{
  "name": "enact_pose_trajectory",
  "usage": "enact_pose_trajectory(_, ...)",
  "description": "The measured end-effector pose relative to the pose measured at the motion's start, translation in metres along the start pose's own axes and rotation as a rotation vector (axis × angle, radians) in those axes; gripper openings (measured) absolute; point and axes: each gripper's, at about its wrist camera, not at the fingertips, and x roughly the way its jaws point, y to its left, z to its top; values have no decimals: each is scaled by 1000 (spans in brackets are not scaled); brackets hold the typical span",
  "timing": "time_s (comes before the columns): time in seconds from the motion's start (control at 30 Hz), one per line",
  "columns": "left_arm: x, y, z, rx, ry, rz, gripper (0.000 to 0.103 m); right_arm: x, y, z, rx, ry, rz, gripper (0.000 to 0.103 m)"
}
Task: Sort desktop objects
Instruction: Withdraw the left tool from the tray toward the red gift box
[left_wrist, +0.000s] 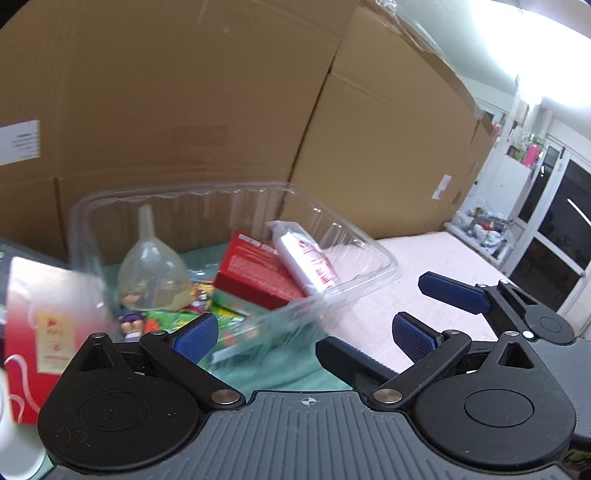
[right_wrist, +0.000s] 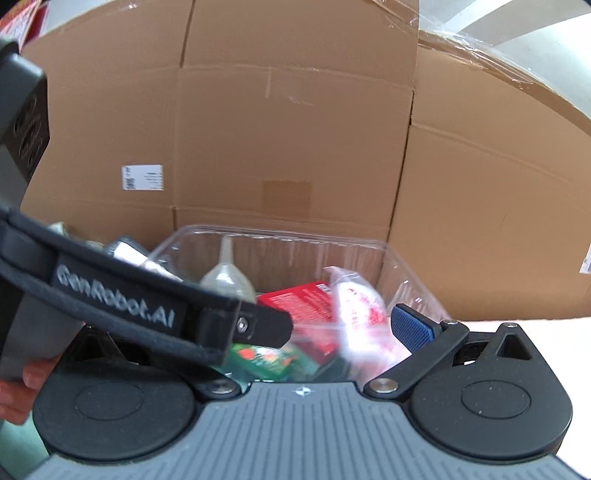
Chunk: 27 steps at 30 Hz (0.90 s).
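Observation:
A clear plastic container (left_wrist: 332, 229) stands on the green mat, its near rim blurred. In it I see a clear funnel (left_wrist: 151, 273), a red box (left_wrist: 255, 273), a white tube with pink print (left_wrist: 306, 262), green packets (left_wrist: 173, 317) and a small toy figure (left_wrist: 131, 321). My left gripper (left_wrist: 304, 338) is open, its pads wide apart at the container's near rim. My right gripper (right_wrist: 303, 332) is also open at the same container (right_wrist: 280, 234); its left finger is hidden behind the left gripper's strap (right_wrist: 122, 295). The funnel (right_wrist: 229, 277), red box (right_wrist: 306, 299) and tube (right_wrist: 358, 306) show ahead of it.
Tall cardboard boxes (left_wrist: 221, 110) wall off the back. A red carton (left_wrist: 40, 332) stands at the left and a white object (left_wrist: 14, 435) at the lower left. The pink tabletop (left_wrist: 424, 254) stretches right. The right gripper's blue finger (left_wrist: 454, 291) is beside the container. A hand (right_wrist: 22, 387) holds the left gripper.

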Motion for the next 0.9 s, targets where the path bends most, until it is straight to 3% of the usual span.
enact_pose_trajectory(0.37, -56, 30, -64, -132, -13, 78, 103, -24, 51, -30, 26, 27, 75, 103)
enact_pose_trajectory(0.47, -66, 32, -75, -117, -15, 119, 103, -24, 63, -38, 49, 47, 94, 103)
enact_pose_trajectory(0.9, -90, 63, -107, -200, 20, 169, 103, -12, 101, -57, 106, 144, 167, 103)
